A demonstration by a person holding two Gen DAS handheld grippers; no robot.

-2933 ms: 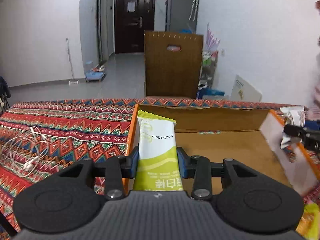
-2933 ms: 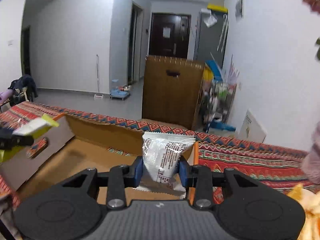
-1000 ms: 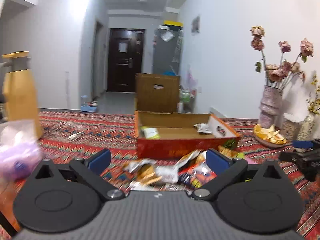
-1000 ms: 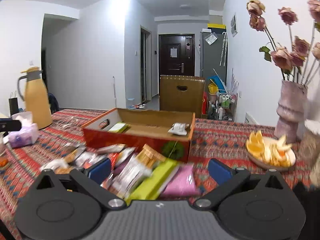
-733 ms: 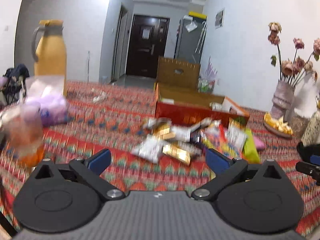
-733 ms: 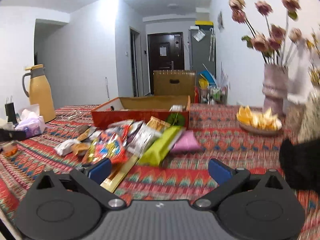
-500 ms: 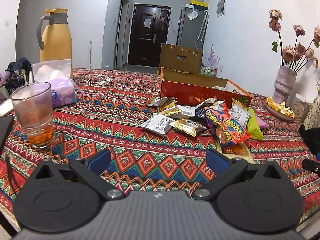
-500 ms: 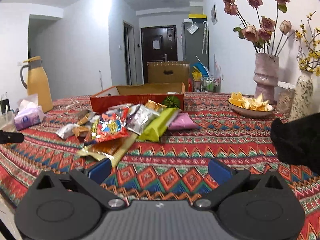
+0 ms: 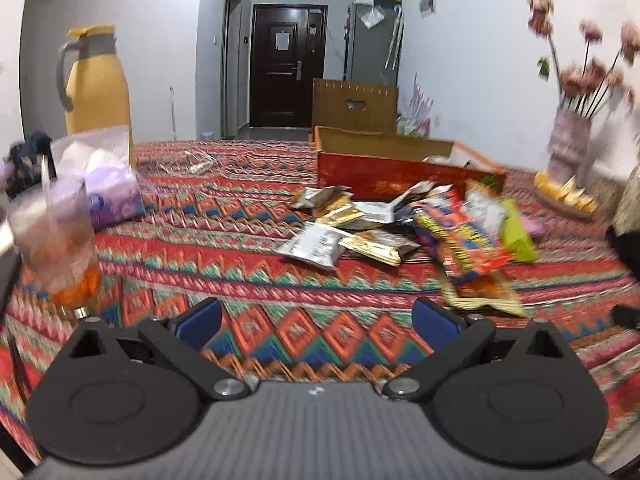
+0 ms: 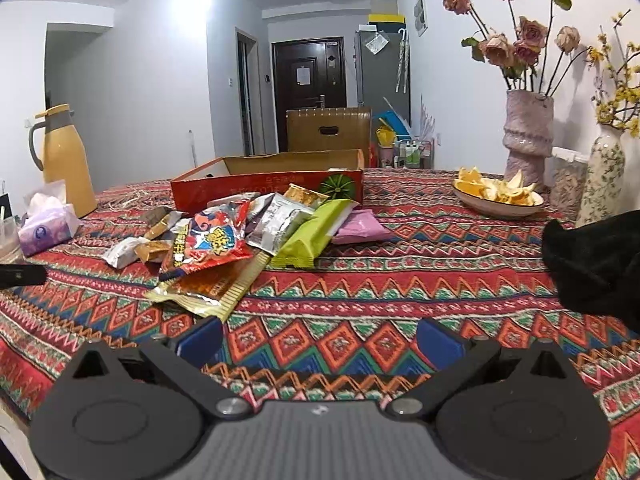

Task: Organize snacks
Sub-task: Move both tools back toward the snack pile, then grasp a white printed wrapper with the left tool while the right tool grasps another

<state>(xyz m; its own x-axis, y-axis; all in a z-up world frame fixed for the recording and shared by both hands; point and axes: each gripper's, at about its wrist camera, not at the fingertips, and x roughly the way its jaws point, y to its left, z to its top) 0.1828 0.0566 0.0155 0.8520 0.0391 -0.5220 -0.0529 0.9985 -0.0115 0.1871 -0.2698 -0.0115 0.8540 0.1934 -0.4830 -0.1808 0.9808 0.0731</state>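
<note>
Several snack packets lie in a heap (image 9: 404,232) (image 10: 240,240) on the patterned tablecloth, in front of a shallow red cardboard box (image 9: 404,176) (image 10: 272,188). A red bag (image 10: 216,240), a green bar (image 10: 316,232), a pink packet (image 10: 360,226) and a gold-edged bag (image 10: 208,288) show among them. My left gripper (image 9: 316,320) is open and empty, low over the cloth, short of the heap. My right gripper (image 10: 320,340) is also open and empty, near the table's front edge, with the gold-edged bag just ahead of its left finger.
A yellow jug (image 9: 98,84) (image 10: 66,160), a tissue pack (image 9: 108,184) (image 10: 48,226) and a glass (image 9: 60,248) stand at the left. A bowl of orange peel (image 10: 496,196) and vases (image 10: 528,136) stand at the right. A black cloth (image 10: 596,264) lies nearby.
Both grippers let go of their packets in the box, opened, and drew back from it toward the table's near edge. The heap now lies ahead of them.
</note>
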